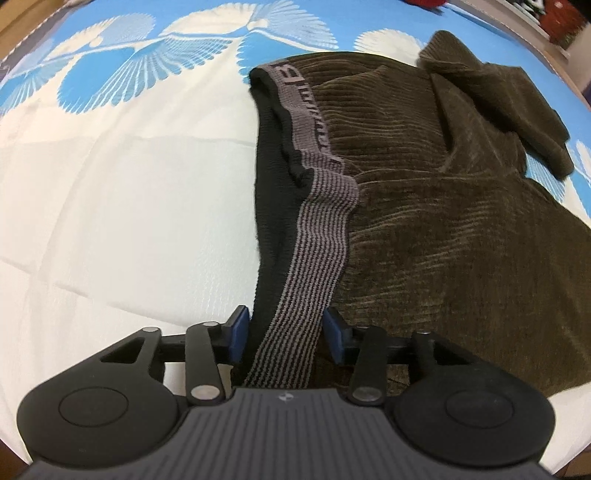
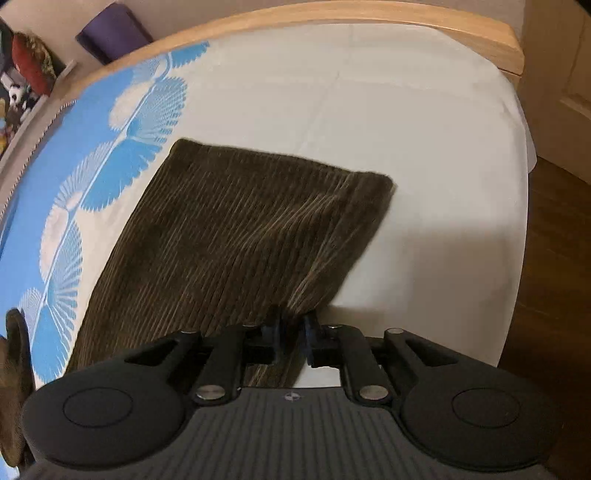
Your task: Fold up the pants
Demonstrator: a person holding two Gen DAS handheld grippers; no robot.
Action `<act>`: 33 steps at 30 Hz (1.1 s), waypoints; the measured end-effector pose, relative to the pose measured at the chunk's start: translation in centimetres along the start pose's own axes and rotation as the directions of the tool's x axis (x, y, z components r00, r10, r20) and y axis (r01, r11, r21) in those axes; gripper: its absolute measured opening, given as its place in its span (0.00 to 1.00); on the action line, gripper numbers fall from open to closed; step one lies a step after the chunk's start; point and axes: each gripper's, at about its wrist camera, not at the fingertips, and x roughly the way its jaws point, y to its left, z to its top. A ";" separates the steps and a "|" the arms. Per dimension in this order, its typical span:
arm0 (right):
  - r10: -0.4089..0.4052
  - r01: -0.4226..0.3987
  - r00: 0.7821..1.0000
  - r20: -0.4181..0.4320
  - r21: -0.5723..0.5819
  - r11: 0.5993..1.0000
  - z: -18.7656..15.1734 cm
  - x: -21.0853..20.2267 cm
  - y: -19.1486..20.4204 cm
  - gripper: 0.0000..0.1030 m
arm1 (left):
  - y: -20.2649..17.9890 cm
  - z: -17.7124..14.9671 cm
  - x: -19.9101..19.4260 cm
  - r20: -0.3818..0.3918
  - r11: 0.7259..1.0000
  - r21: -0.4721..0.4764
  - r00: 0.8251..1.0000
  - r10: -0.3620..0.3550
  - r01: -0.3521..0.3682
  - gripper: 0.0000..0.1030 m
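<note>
Dark olive corduroy pants (image 1: 424, 206) lie on the bed, with one leg end (image 1: 498, 103) folded back at the upper right. Their grey striped waistband (image 1: 317, 236) and black lining run down into my left gripper (image 1: 285, 332), whose blue pads sit against both sides of the band, shut on it. In the right wrist view a flat leg section of the pants (image 2: 240, 229) stretches away to a straight hem. My right gripper (image 2: 293, 332) is pinched shut on the near edge of this corduroy, its pads almost together around a fold.
The bedsheet (image 1: 129, 203) is white with a blue fan-pattern band (image 1: 122, 62) along the far side. A wooden bed frame (image 2: 369, 18) curves behind, dark wood floor (image 2: 554, 295) lies past the mattress edge at right, and a purple object (image 2: 110, 31) and cluttered shelf (image 2: 22, 74) stand at upper left.
</note>
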 end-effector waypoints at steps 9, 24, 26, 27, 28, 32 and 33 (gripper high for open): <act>-0.035 0.035 0.999 0.012 -0.009 0.999 0.0 1.4 1.1 0.16 | 0.6 0.3 0.8 -0.026 0.999 -0.008 0.999 -0.046 0.046 0.49; -0.020 0.031 0.998 0.056 -0.212 0.977 -1.4 -2.1 3.1 0.07 | 2.1 -1.8 -3.7 0.073 0.980 0.198 0.996 -0.051 0.036 0.06; -0.013 0.022 0.999 0.039 -0.232 0.973 -1.8 -2.5 2.9 0.07 | 2.7 -2.1 -4.3 0.076 0.981 0.193 0.997 -0.018 0.003 0.06; -0.012 0.018 1.000 0.029 -0.245 0.969 -2.0 -2.7 2.9 0.07 | 3.0 -2.2 -4.5 0.076 0.981 0.192 0.997 -0.010 -0.005 0.06; -0.017 0.021 1.000 0.017 -0.264 0.964 -2.3 -2.7 2.9 0.07 | 3.4 -2.4 -4.7 0.076 0.982 0.190 0.997 0.003 -0.017 0.06; -0.086 0.067 0.995 -0.045 -0.326 0.943 -3.0 -2.3 3.0 0.06 | 4.0 -3.1 -4.7 0.050 0.974 0.207 0.995 0.084 -0.093 0.06; -0.115 0.086 0.991 -0.069 -0.337 0.938 -3.3 -2.0 2.8 0.06 | 3.8 -3.2 -4.6 0.036 0.969 0.219 0.994 0.106 -0.111 0.05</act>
